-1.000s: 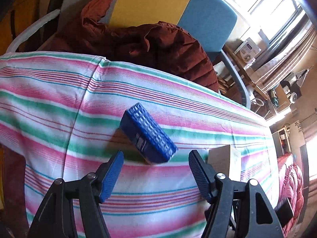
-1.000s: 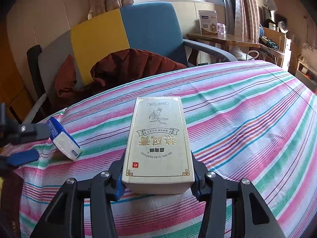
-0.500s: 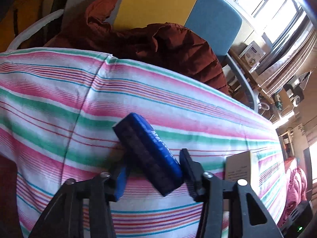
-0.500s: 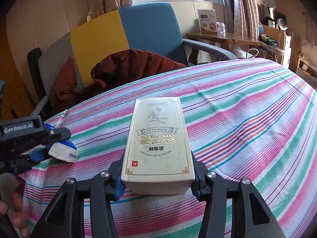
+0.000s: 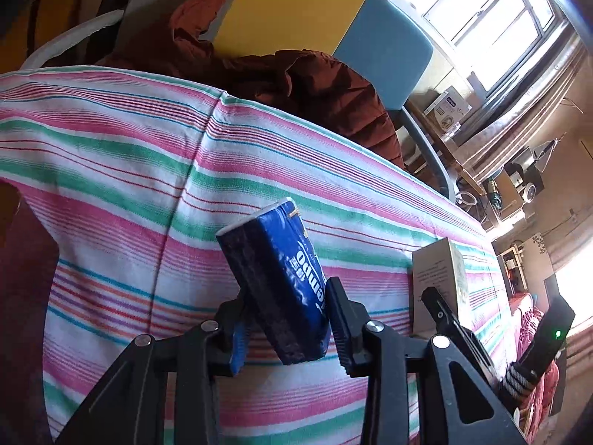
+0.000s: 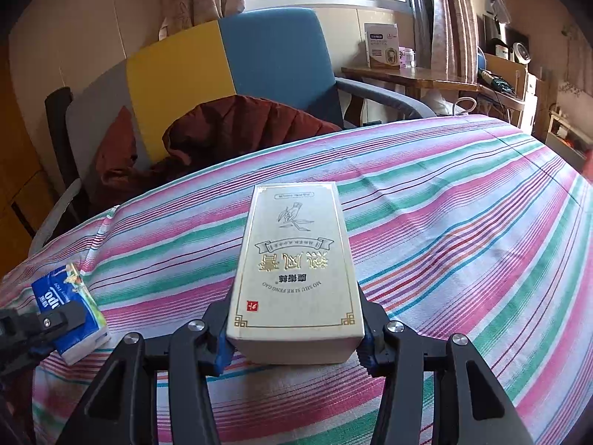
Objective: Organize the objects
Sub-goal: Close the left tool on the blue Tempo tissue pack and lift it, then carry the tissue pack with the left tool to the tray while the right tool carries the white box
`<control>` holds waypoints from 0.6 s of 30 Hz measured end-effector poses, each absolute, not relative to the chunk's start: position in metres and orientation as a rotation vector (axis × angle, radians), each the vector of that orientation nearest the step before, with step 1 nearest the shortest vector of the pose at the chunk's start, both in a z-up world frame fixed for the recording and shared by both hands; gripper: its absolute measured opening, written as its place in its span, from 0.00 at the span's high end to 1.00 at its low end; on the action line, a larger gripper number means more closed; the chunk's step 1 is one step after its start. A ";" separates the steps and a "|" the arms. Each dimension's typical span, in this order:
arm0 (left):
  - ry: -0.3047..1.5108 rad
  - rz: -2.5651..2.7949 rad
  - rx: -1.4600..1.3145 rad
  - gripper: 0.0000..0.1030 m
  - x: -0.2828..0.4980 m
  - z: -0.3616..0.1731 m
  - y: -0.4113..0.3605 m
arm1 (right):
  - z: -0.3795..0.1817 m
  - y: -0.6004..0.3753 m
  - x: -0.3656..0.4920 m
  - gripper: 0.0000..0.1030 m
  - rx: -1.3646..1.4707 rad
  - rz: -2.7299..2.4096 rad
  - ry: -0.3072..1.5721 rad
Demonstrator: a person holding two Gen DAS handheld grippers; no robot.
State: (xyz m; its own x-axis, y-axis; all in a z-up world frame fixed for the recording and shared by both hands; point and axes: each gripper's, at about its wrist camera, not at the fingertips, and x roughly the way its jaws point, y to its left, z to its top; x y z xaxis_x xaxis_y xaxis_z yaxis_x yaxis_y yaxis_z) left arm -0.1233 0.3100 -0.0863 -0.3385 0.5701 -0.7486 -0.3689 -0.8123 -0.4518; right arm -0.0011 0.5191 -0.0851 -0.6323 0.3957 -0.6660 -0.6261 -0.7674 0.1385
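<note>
The left gripper (image 5: 285, 319) pinches a blue tissue pack (image 5: 281, 282) between its pads, the pack tilted with its white end pointing up and away, near the left edge of the striped cloth (image 5: 122, 155) that covers the surface. The right gripper (image 6: 294, 337) is pressed onto the near end of a cream box (image 6: 296, 259) with gold lettering, which lies flat along the fingers over the middle of the cloth. In the left view the box stands just right of the pack; in the right view the pack sits at the far left edge. Behind the surface, a rust-brown jacket (image 6: 237, 126) is heaped on a yellow-and-blue armchair (image 6: 229, 59).
</note>
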 end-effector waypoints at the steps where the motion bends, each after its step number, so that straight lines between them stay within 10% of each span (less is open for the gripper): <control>1: -0.265 2.165 -1.318 0.65 -0.118 -0.085 0.305 | -0.084 0.517 -0.001 0.50 -0.844 2.366 0.471; 18: -0.393 2.183 -1.168 0.77 -0.092 -0.039 0.202 | -0.068 0.453 -0.013 0.50 -0.840 2.560 0.073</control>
State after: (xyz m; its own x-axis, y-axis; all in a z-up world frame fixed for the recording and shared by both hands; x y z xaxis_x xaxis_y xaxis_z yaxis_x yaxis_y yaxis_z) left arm -0.0917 0.2019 -0.0386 -0.4132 0.6483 -0.6395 -0.3846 -0.7608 -0.5228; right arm -0.0134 0.4528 -0.0679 -0.7176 0.3937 -0.5746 -0.4259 -0.9008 -0.0854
